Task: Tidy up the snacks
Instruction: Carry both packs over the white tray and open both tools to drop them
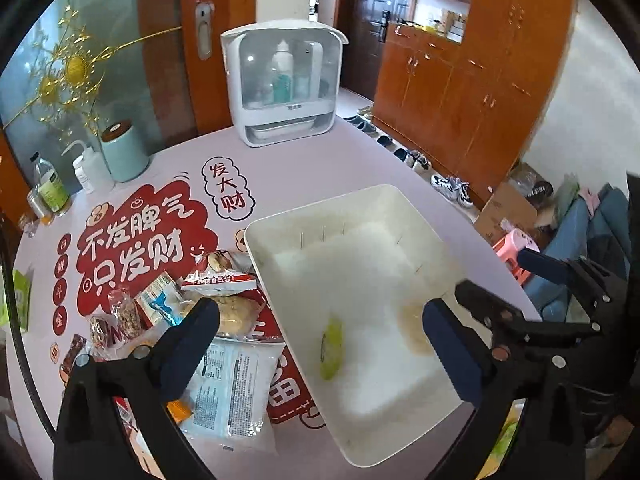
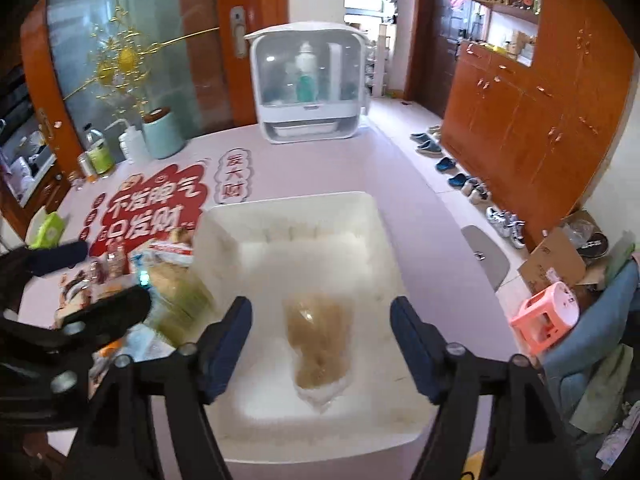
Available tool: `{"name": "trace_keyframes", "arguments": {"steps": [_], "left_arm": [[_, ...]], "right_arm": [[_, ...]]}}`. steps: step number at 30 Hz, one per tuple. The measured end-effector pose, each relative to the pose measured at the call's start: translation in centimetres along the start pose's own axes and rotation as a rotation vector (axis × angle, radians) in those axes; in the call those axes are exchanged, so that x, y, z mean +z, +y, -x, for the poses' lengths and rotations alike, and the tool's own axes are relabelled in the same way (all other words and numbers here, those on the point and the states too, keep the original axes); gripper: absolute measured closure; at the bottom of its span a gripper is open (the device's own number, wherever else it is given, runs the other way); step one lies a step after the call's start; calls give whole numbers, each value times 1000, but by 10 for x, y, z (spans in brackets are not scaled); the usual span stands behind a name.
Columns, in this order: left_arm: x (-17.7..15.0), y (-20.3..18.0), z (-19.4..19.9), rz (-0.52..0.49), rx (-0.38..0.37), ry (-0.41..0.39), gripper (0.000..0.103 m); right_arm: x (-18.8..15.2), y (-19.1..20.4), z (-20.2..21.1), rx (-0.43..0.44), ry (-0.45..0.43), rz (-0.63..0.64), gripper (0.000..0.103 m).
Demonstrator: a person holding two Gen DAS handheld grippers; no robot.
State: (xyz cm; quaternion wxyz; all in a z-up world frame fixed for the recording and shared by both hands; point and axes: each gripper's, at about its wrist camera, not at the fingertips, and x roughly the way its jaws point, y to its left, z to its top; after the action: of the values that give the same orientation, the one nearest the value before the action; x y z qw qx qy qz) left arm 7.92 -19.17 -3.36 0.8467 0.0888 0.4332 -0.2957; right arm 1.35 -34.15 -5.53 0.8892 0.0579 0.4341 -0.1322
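Observation:
A white plastic bin [image 1: 400, 420] stands on the table; it also shows in the right wrist view [image 2: 248, 220]. Inside lie a blurred green snack packet [image 1: 332, 348] and a tan snack packet [image 2: 318, 348], also faint in the left wrist view [image 1: 414, 330]. My left gripper [image 1: 320, 348] is open and empty, above the bin's left rim. My right gripper [image 2: 320, 348] is open and empty, over the bin with the tan packet between its fingers' line of sight. A pile of snack packets [image 1: 224, 312] lies left of the bin, and shows in the right wrist view too [image 2: 160, 276].
A white countertop cabinet [image 1: 284, 84] stands at the table's far edge. A teal canister [image 1: 122, 152], squeeze bottle [image 1: 90, 168] and bottles [image 1: 50, 188] stand far left. The table mat has a red printed graphic [image 1: 136, 240]. Shoes [image 2: 452, 168], a pink stool [image 2: 546, 316] and cardboard boxes [image 2: 556, 260] are on the floor right.

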Motion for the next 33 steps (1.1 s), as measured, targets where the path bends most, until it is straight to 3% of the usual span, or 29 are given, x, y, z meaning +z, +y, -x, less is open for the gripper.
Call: {"name": "trace_keyframes", "arguments": {"steps": [2, 7, 12, 22, 28, 33], "left_arm": [[0, 7, -3, 33, -8, 17, 2], [-3, 26, 3, 102, 67, -4, 2], [-12, 35, 25, 87, 138, -34, 2], [-23, 44, 71, 119, 165, -104, 2], [-32, 54, 91, 147, 173, -86, 2], [-45, 79, 108, 231, 169, -78, 2]], "right_arm": [[-2, -9, -1, 29, -7, -9, 14], [-4, -12, 0, 35, -18, -19, 13], [-5, -6, 5, 89, -26, -32, 13], [4, 13, 30, 160, -100, -41, 13], [11, 25, 50, 183, -113, -23, 13], [13, 40, 65, 217, -118, -6, 13]]}}
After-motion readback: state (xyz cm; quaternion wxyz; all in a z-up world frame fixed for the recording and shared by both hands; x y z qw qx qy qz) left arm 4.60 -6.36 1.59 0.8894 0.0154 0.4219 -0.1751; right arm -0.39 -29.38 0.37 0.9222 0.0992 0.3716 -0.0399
